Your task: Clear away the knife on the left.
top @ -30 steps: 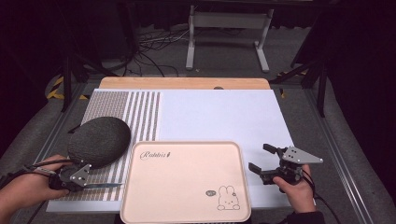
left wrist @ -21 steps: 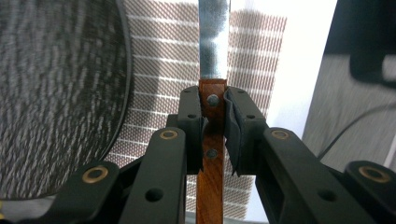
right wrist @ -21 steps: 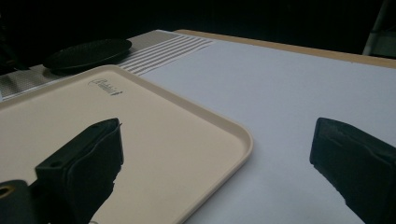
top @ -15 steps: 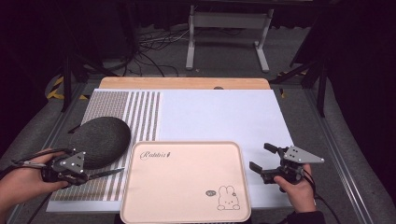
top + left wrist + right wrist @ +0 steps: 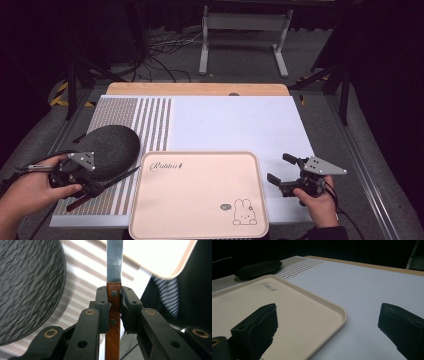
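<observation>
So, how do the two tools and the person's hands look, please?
Both are black two-jaw tools. The left tool and the right tool each carry a grey three-cornered plate on top, dotted with small dark marks. The left gripper view shows brass-coloured pivot pins and black blocky pads. Thin dark cables trail from both. A dark sleeve shows at the right wrist.

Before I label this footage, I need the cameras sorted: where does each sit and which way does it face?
High view: above the person's side, looking forward and down at the tray; both hands show.
Left gripper view: on the left tongs, looking along a clamped knife.
Right gripper view: on the open right tongs, facing across the tray.
All three share the tray and dark round mat.
</observation>
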Motion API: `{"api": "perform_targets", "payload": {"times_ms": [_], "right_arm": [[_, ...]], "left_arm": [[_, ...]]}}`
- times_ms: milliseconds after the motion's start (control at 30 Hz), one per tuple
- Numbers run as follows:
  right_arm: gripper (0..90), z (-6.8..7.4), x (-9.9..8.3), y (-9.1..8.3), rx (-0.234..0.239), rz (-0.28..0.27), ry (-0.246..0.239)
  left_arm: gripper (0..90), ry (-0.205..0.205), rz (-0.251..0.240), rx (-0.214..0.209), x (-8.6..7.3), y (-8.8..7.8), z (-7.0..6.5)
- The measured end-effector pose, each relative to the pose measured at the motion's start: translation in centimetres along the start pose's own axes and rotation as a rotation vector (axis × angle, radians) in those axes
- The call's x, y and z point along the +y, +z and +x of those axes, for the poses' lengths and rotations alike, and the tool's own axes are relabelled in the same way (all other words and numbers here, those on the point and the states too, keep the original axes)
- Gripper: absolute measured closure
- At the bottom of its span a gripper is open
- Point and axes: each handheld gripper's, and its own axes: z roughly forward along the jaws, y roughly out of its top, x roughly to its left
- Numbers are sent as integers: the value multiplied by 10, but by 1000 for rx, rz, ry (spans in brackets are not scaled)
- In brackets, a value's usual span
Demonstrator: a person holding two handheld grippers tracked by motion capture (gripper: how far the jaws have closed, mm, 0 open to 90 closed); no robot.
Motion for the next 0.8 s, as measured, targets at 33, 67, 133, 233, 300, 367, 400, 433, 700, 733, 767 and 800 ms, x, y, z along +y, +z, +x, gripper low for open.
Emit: {"api": "perform_targets", "payload": {"times_ms": [33,67,133,233,300,367,400,433,700,733,767,800], "right_arm": [[34,0,0,0,4,1,-3],[34,1,0,0,4,1,-4],[34,1,0,0,2,0,-2],[34,0,0,-1,1,-1,-3],[34,-1,0,-2,1,-1,-1],[34,-1,0,-2,2,-1,-2],[34,-1,0,-3,-1,-1,0],[34,-1,0,-3,0,-2,0],[34,-3,0,-4,-6,-4,5],[35,-3,0,-5,-8,-4,7],[35,-3,0,-5,-7,-4,7],[35,-3,0,-5,-8,-4,7]], "left_arm": [[778,-2,-2,0,2,0,0],[778,-10,-3,3,5,0,-1],[778,-22,-6,2,9,0,-2],[777,-74,-19,-39,15,2,-1],[777,-93,-18,-39,19,4,-2],[777,-98,-21,-48,23,6,-3],[777,-96,-24,-49,26,7,-5],[777,-99,-21,-47,28,7,-6],[778,-122,-26,-40,42,13,-17],[777,-120,-20,-48,46,16,-20],[777,-120,-20,-48,46,16,-20],[777,-111,-22,-52,49,18,-22]]}}
